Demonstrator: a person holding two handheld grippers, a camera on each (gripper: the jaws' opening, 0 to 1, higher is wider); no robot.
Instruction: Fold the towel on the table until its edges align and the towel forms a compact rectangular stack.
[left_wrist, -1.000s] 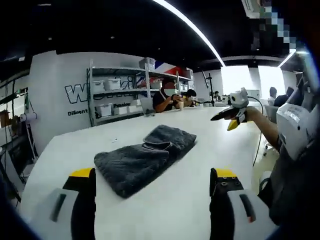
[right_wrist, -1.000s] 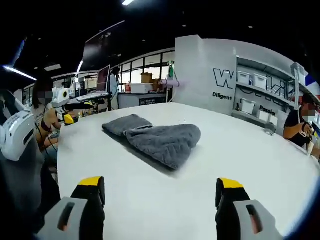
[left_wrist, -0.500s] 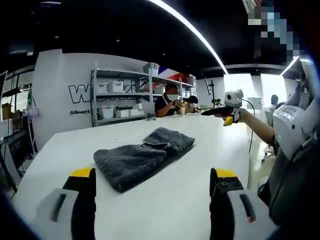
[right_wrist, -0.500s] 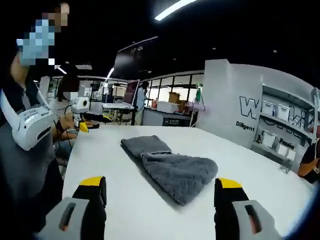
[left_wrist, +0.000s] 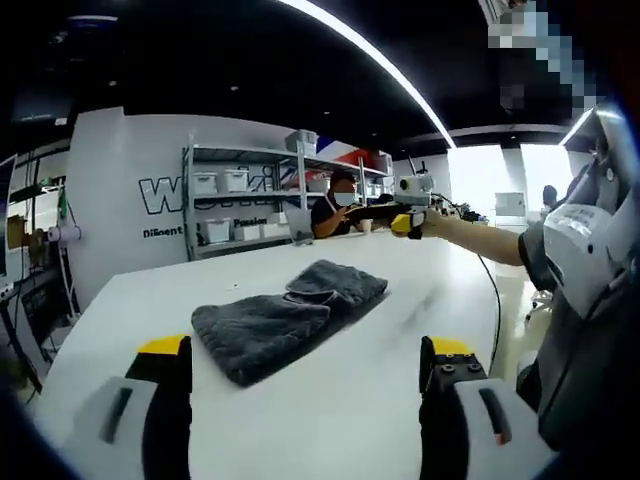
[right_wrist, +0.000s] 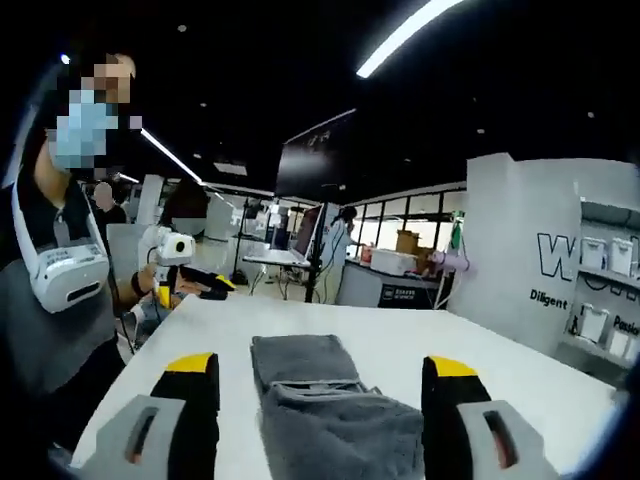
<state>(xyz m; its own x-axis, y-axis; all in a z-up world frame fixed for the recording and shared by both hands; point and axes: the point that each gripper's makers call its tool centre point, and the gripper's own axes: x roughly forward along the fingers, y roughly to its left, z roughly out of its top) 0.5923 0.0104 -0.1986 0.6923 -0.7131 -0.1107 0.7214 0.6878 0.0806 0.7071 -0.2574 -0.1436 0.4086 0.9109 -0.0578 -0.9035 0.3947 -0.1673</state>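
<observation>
Left gripper view is showing the white worktop (left_wrist: 130, 300) carrying the grey towel (left_wrist: 285, 315), lying loosely folded, edges uneven, likely awaiting squaring. The left gripper (left_wrist: 305, 375) is hovering spread wide, gripping nothing; the right gripper (right_wrist: 318, 395), equally wide and empty, is straddling the towel, seemingly lining up.

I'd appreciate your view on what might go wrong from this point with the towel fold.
1. The grey towel lies in uneven layers, one end narrower, so edges may end up misaligned unless it is squared.
2. Both the left gripper and right gripper are open and off the cloth; a pinch at the thick stack might catch only the top layer.
3. The towel lies loose on the smooth white table, so a push could slide it rather than fold it.
</observation>
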